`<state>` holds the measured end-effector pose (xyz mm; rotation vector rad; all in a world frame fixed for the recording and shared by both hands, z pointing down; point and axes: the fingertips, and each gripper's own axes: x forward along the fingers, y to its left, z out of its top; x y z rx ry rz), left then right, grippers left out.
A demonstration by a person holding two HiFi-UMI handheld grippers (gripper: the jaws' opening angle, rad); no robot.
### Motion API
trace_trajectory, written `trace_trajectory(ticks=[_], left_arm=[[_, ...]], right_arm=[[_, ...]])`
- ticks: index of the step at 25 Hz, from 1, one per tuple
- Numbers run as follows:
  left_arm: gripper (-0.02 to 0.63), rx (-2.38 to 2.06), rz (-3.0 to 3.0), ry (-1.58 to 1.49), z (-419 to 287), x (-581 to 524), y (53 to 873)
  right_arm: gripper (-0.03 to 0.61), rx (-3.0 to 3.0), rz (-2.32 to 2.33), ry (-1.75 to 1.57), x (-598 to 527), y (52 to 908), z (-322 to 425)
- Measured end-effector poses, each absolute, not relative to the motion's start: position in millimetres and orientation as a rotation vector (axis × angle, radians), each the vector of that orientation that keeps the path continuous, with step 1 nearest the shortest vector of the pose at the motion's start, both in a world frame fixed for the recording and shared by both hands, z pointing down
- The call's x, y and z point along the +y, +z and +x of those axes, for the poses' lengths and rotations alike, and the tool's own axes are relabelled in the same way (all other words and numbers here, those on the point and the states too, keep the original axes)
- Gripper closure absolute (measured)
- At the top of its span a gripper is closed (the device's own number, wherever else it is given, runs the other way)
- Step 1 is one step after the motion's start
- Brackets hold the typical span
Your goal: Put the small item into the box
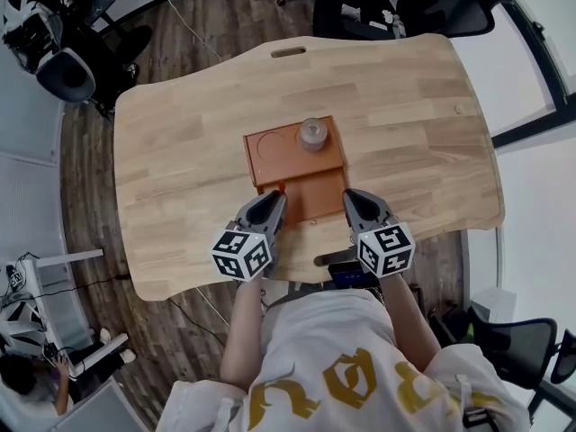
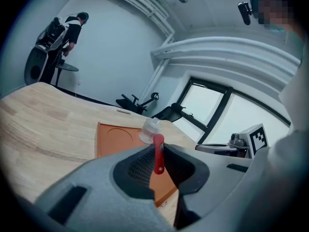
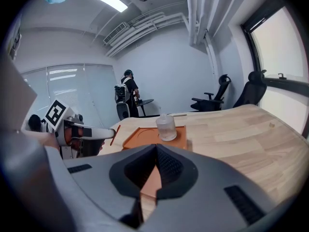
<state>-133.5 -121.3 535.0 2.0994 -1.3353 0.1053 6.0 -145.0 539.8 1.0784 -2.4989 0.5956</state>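
An orange box [image 1: 310, 192] lies flat at the middle of the wooden table [image 1: 180, 142], with a round recess on its left half. A small clear bottle [image 1: 312, 134] stands on its far right corner. My left gripper [image 1: 277, 197] hovers at the box's near left edge, shut on a small red stick [image 2: 158, 154] that stands upright between its jaws. In the right gripper view the stick [image 3: 112, 135] pokes out of the left gripper's tips. My right gripper [image 1: 350, 197] is at the box's near right edge, shut with nothing in it [image 3: 156, 147].
The table has a slot near its far edge [image 1: 288, 52] and another at the near edge [image 1: 331, 259]. Office chairs [image 1: 450, 3] stand beyond the far right corner. A person with a backpack [image 2: 63, 30] stands at the far left by a small round table.
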Motion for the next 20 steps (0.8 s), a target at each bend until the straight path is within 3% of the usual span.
trace_trajectory(ticks=[20], left_arm=[[0.561,-1.215,2.045,0.398,-111,-135,605]], right_arm=[[0.568,-2.418,0.996,0.649,-161,587,6]])
